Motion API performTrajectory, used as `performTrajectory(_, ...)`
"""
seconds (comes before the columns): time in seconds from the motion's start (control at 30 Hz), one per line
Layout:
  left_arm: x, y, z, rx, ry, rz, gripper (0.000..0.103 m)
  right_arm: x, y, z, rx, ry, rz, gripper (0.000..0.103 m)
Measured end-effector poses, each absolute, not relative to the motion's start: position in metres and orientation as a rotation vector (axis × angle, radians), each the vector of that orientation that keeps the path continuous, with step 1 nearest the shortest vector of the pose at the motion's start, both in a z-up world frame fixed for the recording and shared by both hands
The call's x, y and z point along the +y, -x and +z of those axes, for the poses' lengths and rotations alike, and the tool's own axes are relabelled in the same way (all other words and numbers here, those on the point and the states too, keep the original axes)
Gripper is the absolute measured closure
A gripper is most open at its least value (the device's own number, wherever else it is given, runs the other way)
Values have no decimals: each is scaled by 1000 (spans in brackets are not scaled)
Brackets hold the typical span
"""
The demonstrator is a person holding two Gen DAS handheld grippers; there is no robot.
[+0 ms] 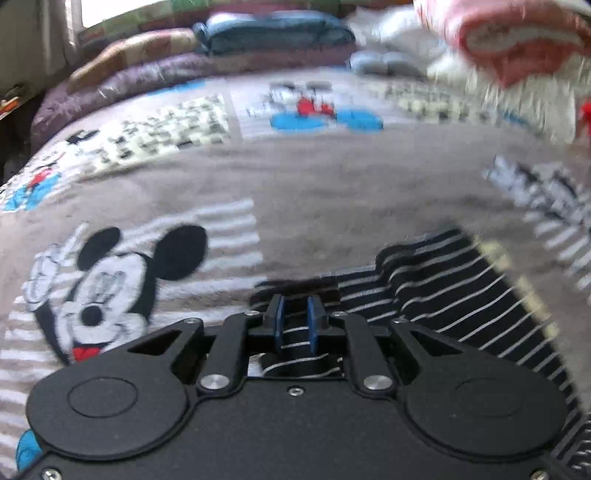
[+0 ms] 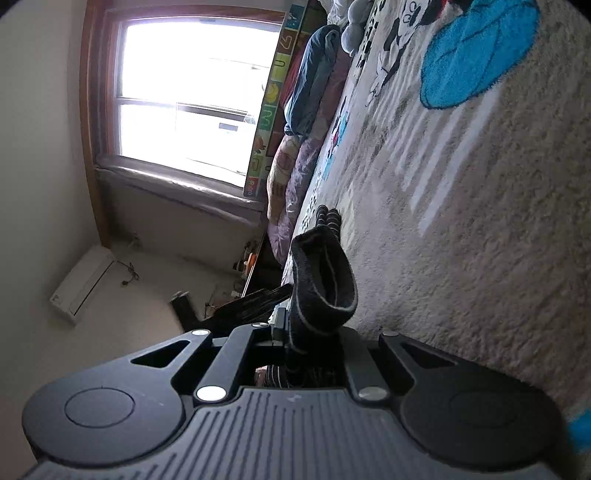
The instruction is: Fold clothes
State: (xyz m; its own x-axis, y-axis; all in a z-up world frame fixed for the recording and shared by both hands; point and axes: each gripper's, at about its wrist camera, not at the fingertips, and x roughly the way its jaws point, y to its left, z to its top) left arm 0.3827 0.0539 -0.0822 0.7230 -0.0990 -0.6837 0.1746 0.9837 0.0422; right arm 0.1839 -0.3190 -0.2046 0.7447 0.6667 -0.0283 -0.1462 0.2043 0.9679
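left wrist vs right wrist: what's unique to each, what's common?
Left wrist only: the left gripper pinching the striped garment, a cartoon mouse face on the blanket, and a blurred pink-and-white pile.

Right wrist only: the window, the floor, a white baseboard heater, and the right gripper clamped on bunched dark fabric.

Both: the grey cartoon-print blanket, the blue bundle and purple bedding.

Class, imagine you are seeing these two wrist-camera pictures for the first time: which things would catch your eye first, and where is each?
In the left wrist view, the big cartoon mouse face on the grey blanket stands out at lower left, with the black white-striped garment pinched in the left gripper at lower right. In the right wrist view, the bright window glares at upper left, and the right gripper clamps the garment's dark bunched edge.
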Motion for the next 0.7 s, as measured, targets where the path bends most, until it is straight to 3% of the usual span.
performTrajectory(0.2, 68, -303, -65, 666, -71, -156, 93, -319, -181, -202, 486, -1249, 608, 93)
performTrajectory(0.47, 49, -249, -97, 707, -70, -223, 93, -318, -177, -194, 428, -1219, 609, 93)
performTrajectory(0.7, 80, -169, -67, 567, 28, -268, 93, -311, -168, -170, 337, -1211, 661, 96)
